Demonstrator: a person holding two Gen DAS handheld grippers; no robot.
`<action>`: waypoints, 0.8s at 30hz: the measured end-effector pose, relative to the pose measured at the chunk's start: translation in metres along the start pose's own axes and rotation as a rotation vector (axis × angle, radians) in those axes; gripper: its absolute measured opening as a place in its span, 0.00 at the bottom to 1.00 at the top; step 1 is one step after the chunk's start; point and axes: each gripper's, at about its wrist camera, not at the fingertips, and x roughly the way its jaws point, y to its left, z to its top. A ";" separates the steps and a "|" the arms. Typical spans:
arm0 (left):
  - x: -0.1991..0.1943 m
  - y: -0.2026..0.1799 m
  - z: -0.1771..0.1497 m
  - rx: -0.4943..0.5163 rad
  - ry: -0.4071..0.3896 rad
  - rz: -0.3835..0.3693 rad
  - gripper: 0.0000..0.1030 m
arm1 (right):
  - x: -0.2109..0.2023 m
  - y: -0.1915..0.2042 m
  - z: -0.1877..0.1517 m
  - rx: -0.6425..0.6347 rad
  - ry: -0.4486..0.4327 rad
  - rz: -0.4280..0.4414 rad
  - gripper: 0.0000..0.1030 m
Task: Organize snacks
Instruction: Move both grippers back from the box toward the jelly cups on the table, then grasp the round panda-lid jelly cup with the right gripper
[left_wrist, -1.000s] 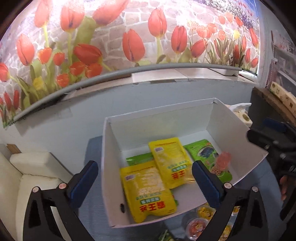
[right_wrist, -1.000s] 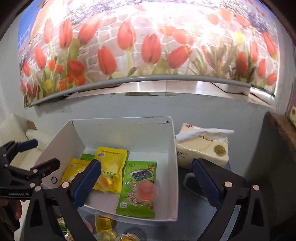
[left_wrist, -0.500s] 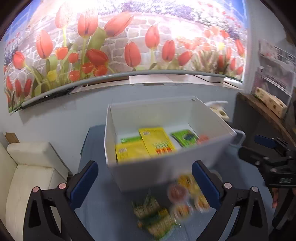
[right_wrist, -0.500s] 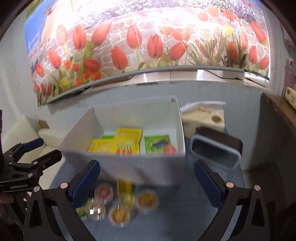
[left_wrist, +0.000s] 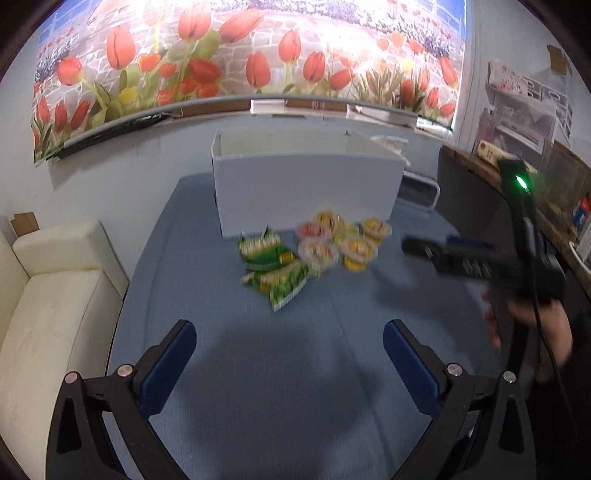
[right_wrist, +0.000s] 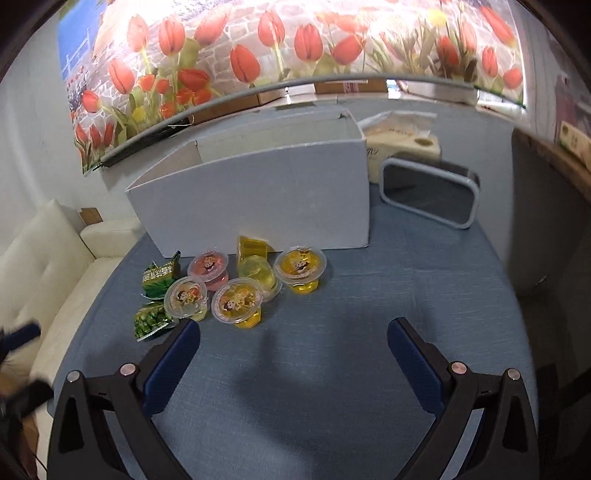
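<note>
A white cardboard box (right_wrist: 266, 195) stands at the far side of the blue table (right_wrist: 332, 369); it also shows in the left wrist view (left_wrist: 306, 192). In front of it lie several jelly cups (right_wrist: 236, 299), yellow and pink, and two green snack packets (right_wrist: 157, 277). The same pile shows blurred in the left wrist view (left_wrist: 332, 243), with the green packets (left_wrist: 273, 269) to its left. My left gripper (left_wrist: 290, 354) is open and empty, well short of the pile. My right gripper (right_wrist: 293, 350) is open and empty, just short of the cups.
A tissue pack (right_wrist: 402, 140) and a grey-rimmed dark container (right_wrist: 428, 192) sit right of the box. A white sofa (left_wrist: 44, 302) lies off the table's left edge. A dark cabinet (left_wrist: 480, 206) stands at the right. The right gripper shows in the left wrist view (left_wrist: 454, 254).
Both grippers have pulled back and down from above the box. The box's inside is out of sight now. The cups and packets on the table have come into view.
</note>
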 end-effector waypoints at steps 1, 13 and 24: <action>-0.001 0.001 -0.004 -0.009 0.004 -0.002 1.00 | 0.003 0.000 0.002 0.000 -0.004 -0.002 1.00; 0.002 -0.005 -0.014 -0.017 0.034 -0.045 1.00 | 0.072 -0.001 0.033 0.020 0.095 -0.024 0.66; 0.014 0.001 -0.013 -0.042 0.060 -0.045 1.00 | 0.102 -0.010 0.040 0.039 0.133 -0.004 0.47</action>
